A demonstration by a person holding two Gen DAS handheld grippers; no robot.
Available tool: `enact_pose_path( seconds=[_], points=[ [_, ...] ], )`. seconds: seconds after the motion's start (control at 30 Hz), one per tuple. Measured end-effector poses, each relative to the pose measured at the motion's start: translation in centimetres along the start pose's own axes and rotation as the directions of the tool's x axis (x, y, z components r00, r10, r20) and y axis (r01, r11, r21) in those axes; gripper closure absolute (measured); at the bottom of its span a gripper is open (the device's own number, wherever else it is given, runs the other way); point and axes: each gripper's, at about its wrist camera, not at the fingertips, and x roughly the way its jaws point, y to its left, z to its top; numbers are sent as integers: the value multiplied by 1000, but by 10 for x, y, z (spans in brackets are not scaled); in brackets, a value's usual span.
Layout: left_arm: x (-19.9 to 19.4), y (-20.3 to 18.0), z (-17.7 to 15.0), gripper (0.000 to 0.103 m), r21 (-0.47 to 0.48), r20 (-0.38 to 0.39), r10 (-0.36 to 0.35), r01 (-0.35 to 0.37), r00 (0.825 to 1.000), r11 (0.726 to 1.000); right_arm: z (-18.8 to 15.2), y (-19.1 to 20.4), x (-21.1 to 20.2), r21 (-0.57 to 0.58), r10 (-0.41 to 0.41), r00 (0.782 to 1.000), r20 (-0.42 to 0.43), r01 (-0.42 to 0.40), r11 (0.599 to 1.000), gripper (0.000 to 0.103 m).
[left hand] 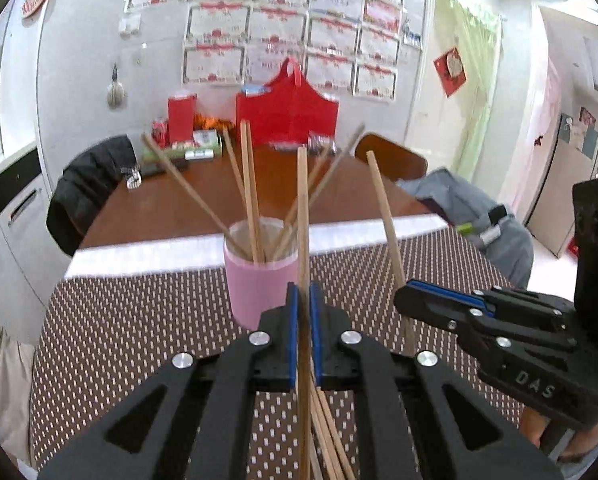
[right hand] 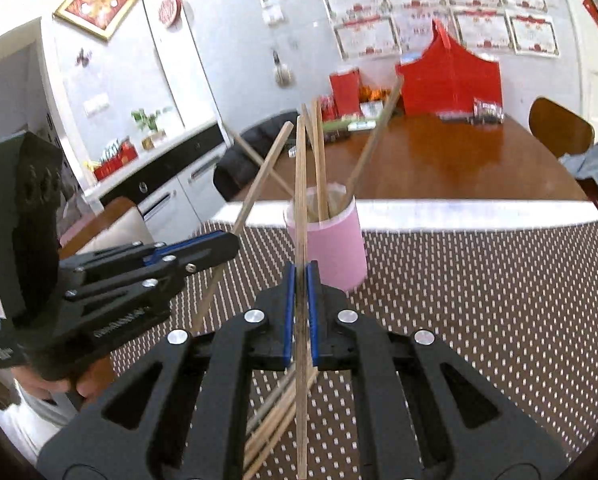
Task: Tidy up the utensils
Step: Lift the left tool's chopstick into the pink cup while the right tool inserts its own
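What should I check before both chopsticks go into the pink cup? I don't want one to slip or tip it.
1. Left gripper shut on its chopstick: ok.
2. Right gripper shut on its chopstick: ok.
3. Pink cup upright on the dotted mat: ok.
4. Room in the cup among the chopsticks already there: cannot tell.
5. Loose chopsticks left on the mat: not ok.
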Motion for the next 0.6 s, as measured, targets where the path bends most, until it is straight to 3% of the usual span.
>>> enact_pose_path(
  seconds=[0.13, 0.3, 0.6],
  points=[
    [0, -3, 18, 97, 20, 92, 6, -8, 996, 1000, 15, 0, 0, -11, -4, 998, 70, 5, 1000, 97],
    [0, 6, 37, 97, -22, 214, -3, 8, 977, 1000, 33, -1, 6, -3, 4, 988, 154, -4, 1000, 97],
    [9, 25, 58, 97, -109, 411, 32, 14, 911, 994, 63, -2, 17, -6, -20, 949, 314, 22, 1000, 97]
  ],
)
